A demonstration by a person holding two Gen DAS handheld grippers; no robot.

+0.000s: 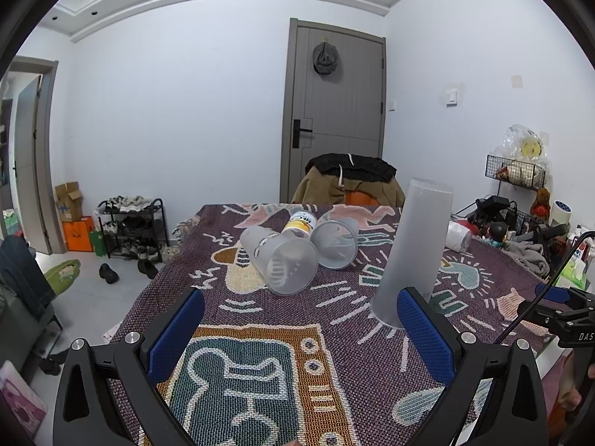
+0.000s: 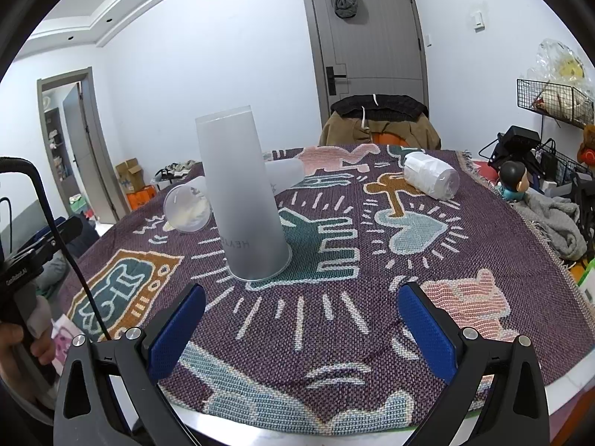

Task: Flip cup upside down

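Note:
A tall frosted cup (image 1: 412, 249) stands upside down, rim on the patterned tablecloth (image 1: 334, 334); it also shows in the right wrist view (image 2: 245, 200). My left gripper (image 1: 301, 319) is open and empty, its right finger just in front of the cup's rim. My right gripper (image 2: 301, 319) is open and empty, a short way in front of and to the right of the cup. Two frosted cups (image 1: 282, 260) (image 1: 336, 243) lie on their sides further back, with a yellow-labelled bottle (image 1: 299, 223) between them.
A cup stuffed with white paper (image 2: 431, 180) lies on its side at the far right. A chair draped with clothes (image 1: 349, 182) stands behind the table. Clutter, a doll (image 2: 515, 182) and a grey cloth (image 2: 554, 219) sit at the right edge.

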